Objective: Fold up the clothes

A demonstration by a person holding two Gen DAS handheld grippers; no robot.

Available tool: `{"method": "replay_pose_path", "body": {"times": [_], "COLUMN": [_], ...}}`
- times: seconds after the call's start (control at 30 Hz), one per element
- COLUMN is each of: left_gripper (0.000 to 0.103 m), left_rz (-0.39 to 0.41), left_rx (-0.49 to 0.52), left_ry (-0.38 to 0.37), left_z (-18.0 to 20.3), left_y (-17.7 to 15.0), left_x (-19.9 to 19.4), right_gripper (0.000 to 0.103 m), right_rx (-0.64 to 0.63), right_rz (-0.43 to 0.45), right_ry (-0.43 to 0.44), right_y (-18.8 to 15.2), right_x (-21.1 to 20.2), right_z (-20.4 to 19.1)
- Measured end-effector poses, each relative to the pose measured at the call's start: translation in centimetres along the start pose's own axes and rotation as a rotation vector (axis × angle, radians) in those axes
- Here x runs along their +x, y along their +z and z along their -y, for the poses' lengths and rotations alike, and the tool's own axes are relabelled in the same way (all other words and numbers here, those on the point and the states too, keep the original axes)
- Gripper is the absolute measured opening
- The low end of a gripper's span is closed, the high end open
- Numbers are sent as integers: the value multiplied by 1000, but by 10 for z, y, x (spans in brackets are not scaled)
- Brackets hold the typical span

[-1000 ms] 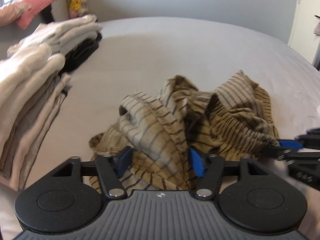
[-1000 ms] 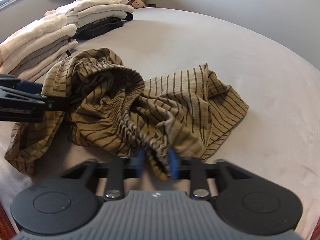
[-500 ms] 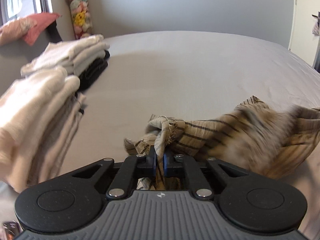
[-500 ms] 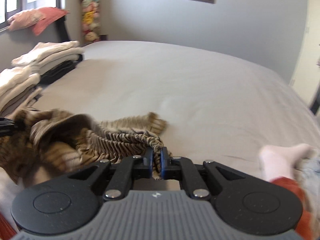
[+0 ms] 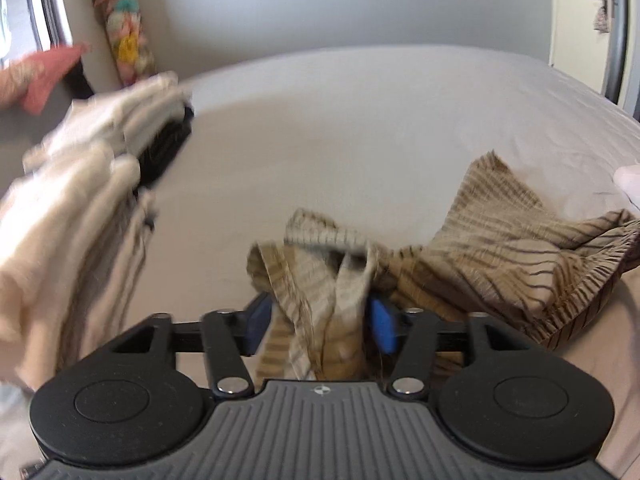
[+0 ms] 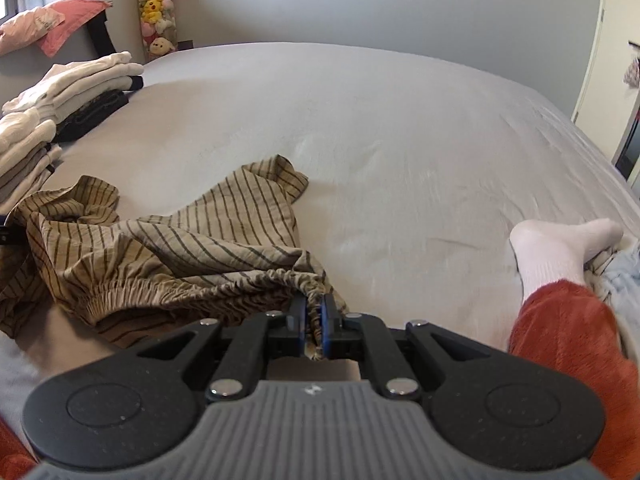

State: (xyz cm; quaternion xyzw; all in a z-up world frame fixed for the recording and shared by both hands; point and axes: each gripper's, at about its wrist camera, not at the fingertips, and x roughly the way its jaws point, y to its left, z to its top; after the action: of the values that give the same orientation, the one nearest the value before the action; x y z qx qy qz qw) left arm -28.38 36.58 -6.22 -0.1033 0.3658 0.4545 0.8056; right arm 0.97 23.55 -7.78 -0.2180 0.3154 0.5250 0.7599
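A tan garment with dark stripes [image 6: 200, 232] lies half spread on the grey bed [image 6: 360, 120]. In the right wrist view my right gripper [image 6: 314, 316] is shut on the gathered elastic waistband at the garment's right end. In the left wrist view the left end of the same garment [image 5: 500, 248] is bunched between the fingers of my left gripper [image 5: 320, 322]. Those jaws are opening and stand wide, with a fold of the cloth hanging loosely between the blue pads [image 5: 382, 328].
Stacks of folded cream, grey and black clothes [image 6: 72, 92] line the bed's left side, close to my left gripper [image 5: 80, 184]. A person's foot in a white sock [image 6: 556, 244] and a rust-red trouser leg [image 6: 568, 332] lie at the right. Plush toys [image 6: 156, 4] hang by the far wall.
The right gripper has drawn the waistband to the right and stretched the garment out. The left gripper shut on the cloth half a second ago and has since spread its jaws.
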Motion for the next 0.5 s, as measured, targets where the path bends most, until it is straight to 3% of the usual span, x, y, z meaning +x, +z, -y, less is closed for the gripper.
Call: {"method": "replay_pose_path", "body": {"times": [0.13, 0.27, 0.5], "left_gripper": [65, 66, 65], "left_rz": [64, 78, 17], "left_rx": [88, 221, 316], "left_ry": [-29, -119, -250], "left_z": [16, 44, 86], "left_y": [12, 13, -18], "left_x": [-16, -29, -23], "right_gripper": [8, 9, 9], "right_rx": [10, 23, 28], "right_rz": [9, 28, 49], "right_ry": [11, 32, 56], "right_y": [-4, -5, -5], "right_x": [5, 7, 9], "right_z": [4, 9, 16]}}
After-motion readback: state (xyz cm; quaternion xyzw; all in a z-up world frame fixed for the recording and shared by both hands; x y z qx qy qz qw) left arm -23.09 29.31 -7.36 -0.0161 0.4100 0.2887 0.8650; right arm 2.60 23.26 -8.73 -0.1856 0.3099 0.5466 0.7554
